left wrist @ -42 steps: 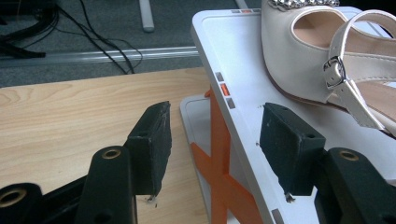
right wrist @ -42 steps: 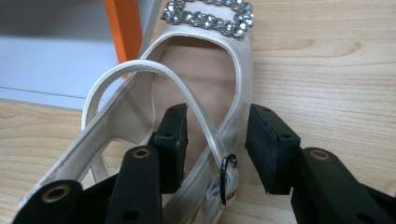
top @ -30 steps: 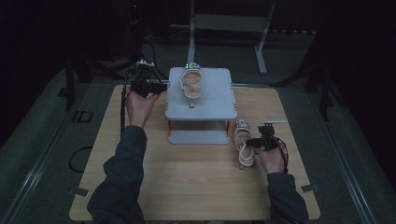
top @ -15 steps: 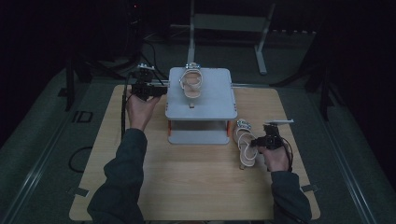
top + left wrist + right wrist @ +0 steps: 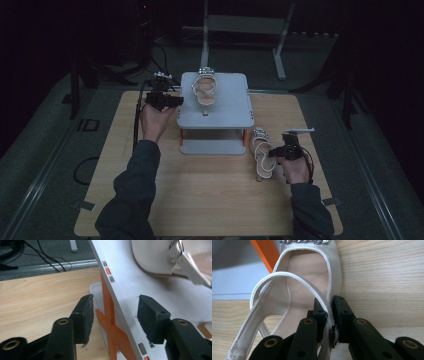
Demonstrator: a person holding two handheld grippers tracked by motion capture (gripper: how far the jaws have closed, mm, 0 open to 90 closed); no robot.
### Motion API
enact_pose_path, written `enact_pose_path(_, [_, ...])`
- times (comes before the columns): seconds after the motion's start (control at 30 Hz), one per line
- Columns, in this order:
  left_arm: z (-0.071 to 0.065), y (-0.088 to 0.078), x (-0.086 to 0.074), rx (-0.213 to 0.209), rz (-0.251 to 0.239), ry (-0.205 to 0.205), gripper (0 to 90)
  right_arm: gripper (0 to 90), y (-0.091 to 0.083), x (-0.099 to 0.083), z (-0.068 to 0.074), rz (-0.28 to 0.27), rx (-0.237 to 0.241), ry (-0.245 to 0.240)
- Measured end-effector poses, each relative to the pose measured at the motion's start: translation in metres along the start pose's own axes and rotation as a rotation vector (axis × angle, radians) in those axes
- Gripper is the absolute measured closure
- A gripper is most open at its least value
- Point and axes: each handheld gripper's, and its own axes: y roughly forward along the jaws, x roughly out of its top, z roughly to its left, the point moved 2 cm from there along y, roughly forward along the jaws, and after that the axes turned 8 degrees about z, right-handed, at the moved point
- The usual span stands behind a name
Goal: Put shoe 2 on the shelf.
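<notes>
White sandal [image 5: 307, 280] lying flat on the wooden table [image 5: 210, 200], just beside the right front corner of the grey shoe rack [image 5: 215, 107], toe end with a sparkling buckle trim [image 5: 303, 241] toward the rack. Thin white strap [image 5: 294, 280] of this sandal arching up over the insole, pinched between the pads of the right gripper [image 5: 329, 315]; jaws just closed further, now pressed on the strap with only the strap between them. In the high view, same sandal [image 5: 261, 152] seen to the left of the right gripper [image 5: 282, 151], the hand behind it resting low near the table.

Second white sandal [image 5: 205, 89] resting on the top shelf of the rack, toward its back edge, with a metal buckle [image 5: 176, 248] seen close in the left gripper view.

Left gripper [image 5: 115, 317] spread, nothing between the pads; jaws just closing a little, standing on both sides of the rack's left edge without touching it, orange side brace [image 5: 110, 322] below. In the high view, left gripper [image 5: 172, 100] held just beside the left side of the rack, at shelf height
</notes>
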Motion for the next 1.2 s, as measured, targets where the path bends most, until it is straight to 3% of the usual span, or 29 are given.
enact_pose_path(0.17, [0.003, 0.002, -0.004, -0.033, -0.027, -0.033, 56.7, 81.9, 0.000, -0.001, -0.002, -0.008, 0.012, 0.006])
enact_pose_path(0.53, [0.002, 0.001, -0.005, -0.019, -0.026, -0.029, 56.1, 82.4, -0.002, -0.003, -0.006, -0.023, 0.047, 0.030])
enact_pose_path(1.2, [-0.001, 0.002, -0.005, -0.023, -0.028, -0.025, 56.8, 82.7, -0.018, 0.004, -0.012, -0.070, 0.061, 0.069])
